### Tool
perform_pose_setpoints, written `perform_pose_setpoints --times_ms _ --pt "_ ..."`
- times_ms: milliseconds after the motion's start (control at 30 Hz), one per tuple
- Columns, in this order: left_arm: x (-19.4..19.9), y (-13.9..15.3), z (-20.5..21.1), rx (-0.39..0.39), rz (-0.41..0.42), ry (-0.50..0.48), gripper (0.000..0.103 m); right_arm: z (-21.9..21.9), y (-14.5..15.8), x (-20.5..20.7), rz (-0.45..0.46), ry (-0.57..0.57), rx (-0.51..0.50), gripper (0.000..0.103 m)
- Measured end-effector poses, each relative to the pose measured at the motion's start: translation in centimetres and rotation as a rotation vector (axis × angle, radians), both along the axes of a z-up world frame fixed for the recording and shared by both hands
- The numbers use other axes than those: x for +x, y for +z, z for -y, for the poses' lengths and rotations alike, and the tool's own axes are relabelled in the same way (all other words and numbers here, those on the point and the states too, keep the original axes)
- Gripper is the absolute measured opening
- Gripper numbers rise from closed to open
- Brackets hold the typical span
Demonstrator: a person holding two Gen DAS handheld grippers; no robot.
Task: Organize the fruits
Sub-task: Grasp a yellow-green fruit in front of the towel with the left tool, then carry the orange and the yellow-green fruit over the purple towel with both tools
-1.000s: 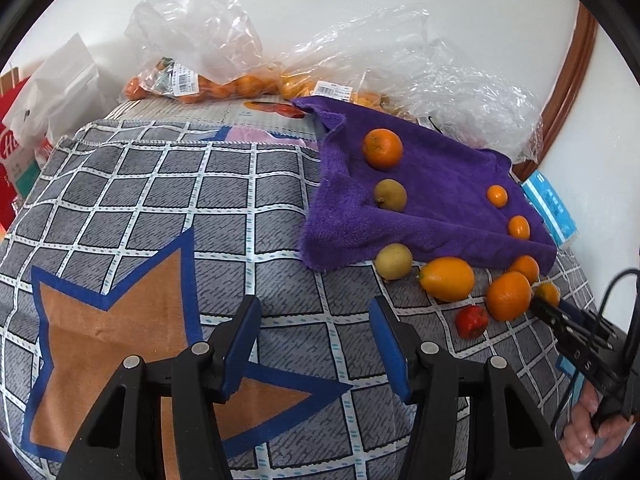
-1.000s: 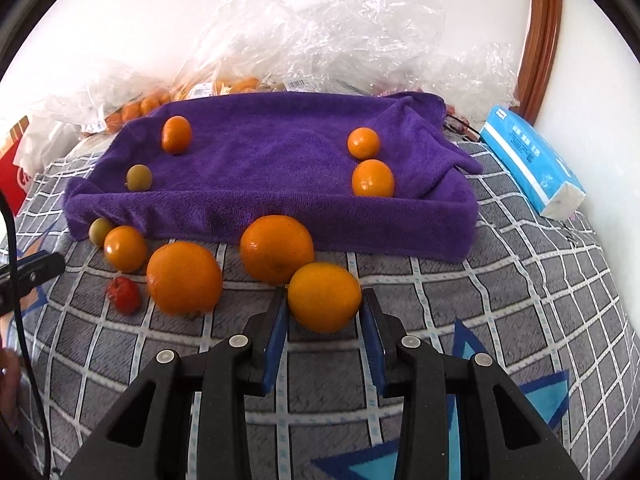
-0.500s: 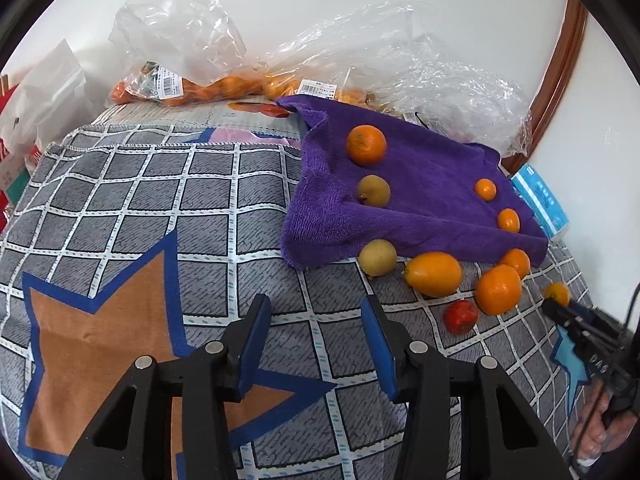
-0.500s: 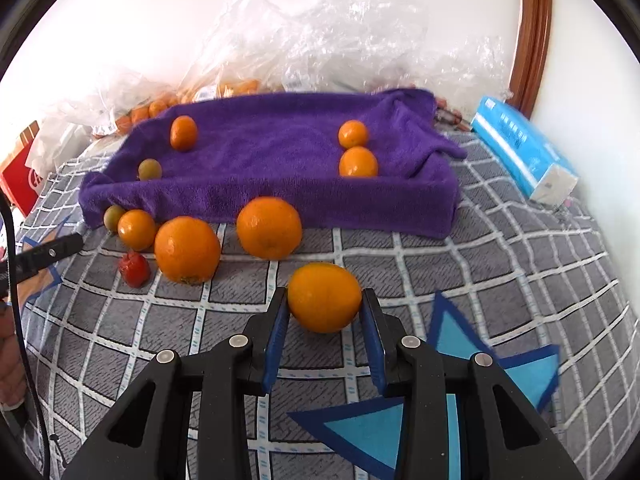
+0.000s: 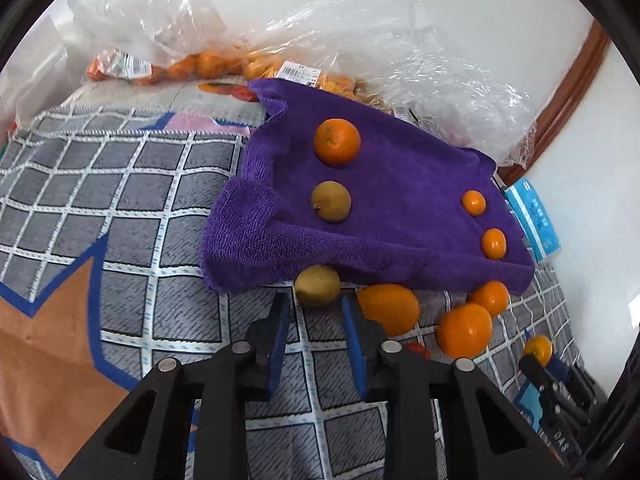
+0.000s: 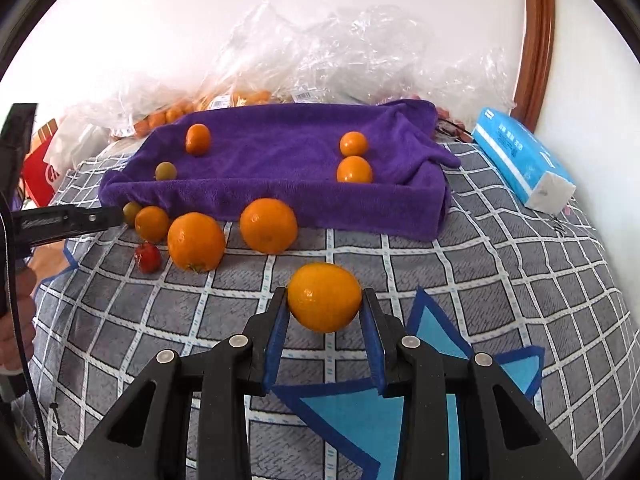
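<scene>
Four fruits rest on purple towel (image 6: pixel 280 148). Right gripper (image 6: pixel 324 312) clamped on an orange (image 6: pixel 324 297); left gripper (image 5: pixel 314 316), jaws apart, just short of yellow-green fruit (image 5: pixel 317 290).

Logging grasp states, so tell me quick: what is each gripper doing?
Left gripper: open, holding nothing.
Right gripper: shut on the orange.

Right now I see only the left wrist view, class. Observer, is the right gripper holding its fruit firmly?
Observer: Yes. The right gripper has its jaws shut on a round orange citrus fruit, one pad on each side.
Operator: What is the red sliver behind my left gripper?
Observer: A small red fruit, lying on the grey checked blanket beside a large orange.
</scene>
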State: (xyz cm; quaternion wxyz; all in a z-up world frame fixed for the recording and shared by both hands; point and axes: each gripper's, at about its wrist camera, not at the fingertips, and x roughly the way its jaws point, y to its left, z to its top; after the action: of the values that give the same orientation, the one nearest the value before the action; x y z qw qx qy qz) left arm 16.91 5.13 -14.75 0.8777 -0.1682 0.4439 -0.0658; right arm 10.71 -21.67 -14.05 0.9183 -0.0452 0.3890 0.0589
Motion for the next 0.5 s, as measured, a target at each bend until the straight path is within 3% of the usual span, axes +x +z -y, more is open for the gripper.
perform_pose_setpoints --times_ms 133,300,500 --pt "0.8 -0.6 0.0 -0.040 -0.018 0.017 0.024 0.7 0.0 -0.1 -0.017 -0.004 0.045 0.036" --pt "0.4 -0.1 0.6 0.020 -0.023 0.011 0.023 1.4 0.5 0.5 -0.029 -0.023 0.125 0.036" --pt "-1.7 0.6 -0.5 0.095 -0.039 0.011 0.023 -0.5 -0.4 0.6 -0.038 -0.001 0.043 0.036"
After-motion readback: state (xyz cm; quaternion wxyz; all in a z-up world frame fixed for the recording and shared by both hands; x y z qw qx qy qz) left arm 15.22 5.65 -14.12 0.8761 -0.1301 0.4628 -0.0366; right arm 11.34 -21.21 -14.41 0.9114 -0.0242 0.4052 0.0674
